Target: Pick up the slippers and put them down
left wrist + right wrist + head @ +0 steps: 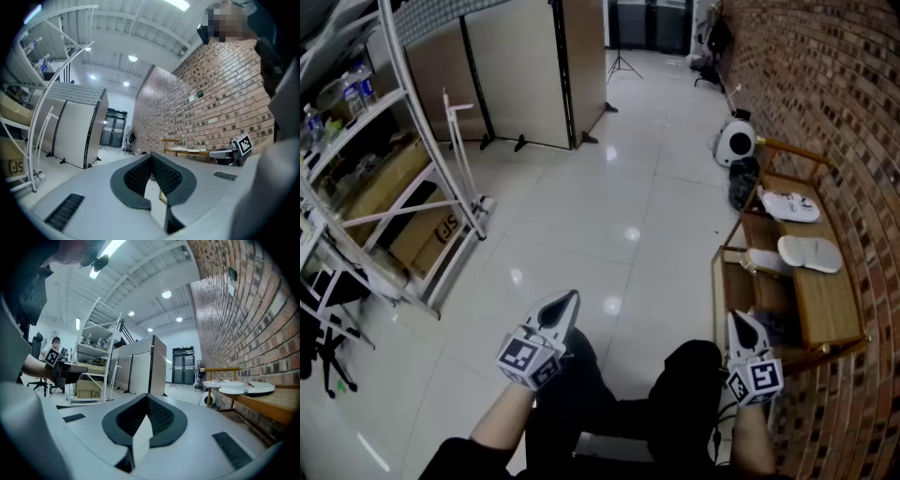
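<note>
Hovering near-left, the left gripper [566,304] has jaws together w/ nothing between them. The right gripper [741,325], near-right, is the same: closed, empty. Further right, on the wooden rack [825,302] by the brick wall [862,112], lie the near slipper [809,253] and far slipper [789,206] — both well apart from the grippers.

On my feed, a glossy white tiled floor [609,216] runs to dark double doors [647,23] at the far end. A red brick wall [853,112] lines the right side, with a low wooden tabletop [825,300] set against it. On the left stands a white metal shelving rack [403,187] with cardboard boxes [436,232] low down, and beige partition panels [534,75] beyond it. Round ceiling lights [166,294] and a long strip light [108,253] shine overhead, and bright spots reflect off the floor.
</note>
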`<action>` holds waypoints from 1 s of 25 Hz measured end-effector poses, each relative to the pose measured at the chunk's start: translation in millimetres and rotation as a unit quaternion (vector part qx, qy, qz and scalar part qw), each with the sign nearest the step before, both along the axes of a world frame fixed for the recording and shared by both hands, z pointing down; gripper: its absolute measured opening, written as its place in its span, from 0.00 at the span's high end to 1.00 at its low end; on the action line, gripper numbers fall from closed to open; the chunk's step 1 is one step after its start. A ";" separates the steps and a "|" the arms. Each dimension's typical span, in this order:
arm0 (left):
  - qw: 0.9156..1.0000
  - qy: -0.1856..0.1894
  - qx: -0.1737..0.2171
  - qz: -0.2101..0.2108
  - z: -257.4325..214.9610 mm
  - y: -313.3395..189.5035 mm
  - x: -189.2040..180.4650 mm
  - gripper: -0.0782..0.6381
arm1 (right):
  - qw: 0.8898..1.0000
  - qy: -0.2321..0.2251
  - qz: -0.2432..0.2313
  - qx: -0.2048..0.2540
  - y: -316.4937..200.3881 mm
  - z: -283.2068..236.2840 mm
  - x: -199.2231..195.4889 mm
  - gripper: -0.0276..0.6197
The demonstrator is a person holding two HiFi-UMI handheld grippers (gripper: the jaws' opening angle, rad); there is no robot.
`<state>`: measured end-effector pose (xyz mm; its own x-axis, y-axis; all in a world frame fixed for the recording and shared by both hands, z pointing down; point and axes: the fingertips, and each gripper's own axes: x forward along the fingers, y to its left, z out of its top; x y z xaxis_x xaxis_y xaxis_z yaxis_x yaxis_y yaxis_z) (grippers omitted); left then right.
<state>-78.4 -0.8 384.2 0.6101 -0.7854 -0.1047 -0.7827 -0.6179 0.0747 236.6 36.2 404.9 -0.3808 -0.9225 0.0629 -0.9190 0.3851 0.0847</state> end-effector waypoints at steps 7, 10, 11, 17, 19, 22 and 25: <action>0.999 0.007 -0.017 -0.028 -30.9 -11.5 -2.2 0.89 | 1.000 -0.021 -0.001 0.000 1.0 -19.6 -14.1 0.94; 1.000 0.010 0.014 -0.016 -58.1 -11.6 3.4 0.89 | 0.999 -0.019 -0.012 0.026 -1.5 -46.4 -21.3 0.94; 1.000 0.009 0.027 -0.010 -65.5 -9.9 4.5 0.89 | 0.999 -0.017 -0.016 0.036 -1.1 -54.7 -23.9 0.94; 0.999 0.004 0.044 -0.008 -72.1 2.8 3.0 0.89 | 0.998 -0.007 -0.026 0.065 8.4 -77.7 -37.5 0.94; 0.999 0.002 0.042 -0.009 -70.2 3.7 4.5 0.89 | 0.997 -0.006 -0.029 0.065 11.3 -77.8 -39.2 0.94; 0.999 0.011 0.048 -0.010 -76.0 7.2 5.3 0.89 | 0.997 -0.004 -0.025 0.067 15.6 -79.5 -39.0 0.94; 0.998 0.022 0.054 -0.006 -79.8 14.2 6.3 0.89 | 0.997 -0.013 -0.011 0.070 17.0 -78.4 -31.6 0.94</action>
<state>-72.1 13.4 304.4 0.5932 -0.7756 -0.2158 -0.7879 -0.6144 0.0420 205.1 53.3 326.5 -0.4011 -0.9128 -0.0767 -0.9129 0.3916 0.1149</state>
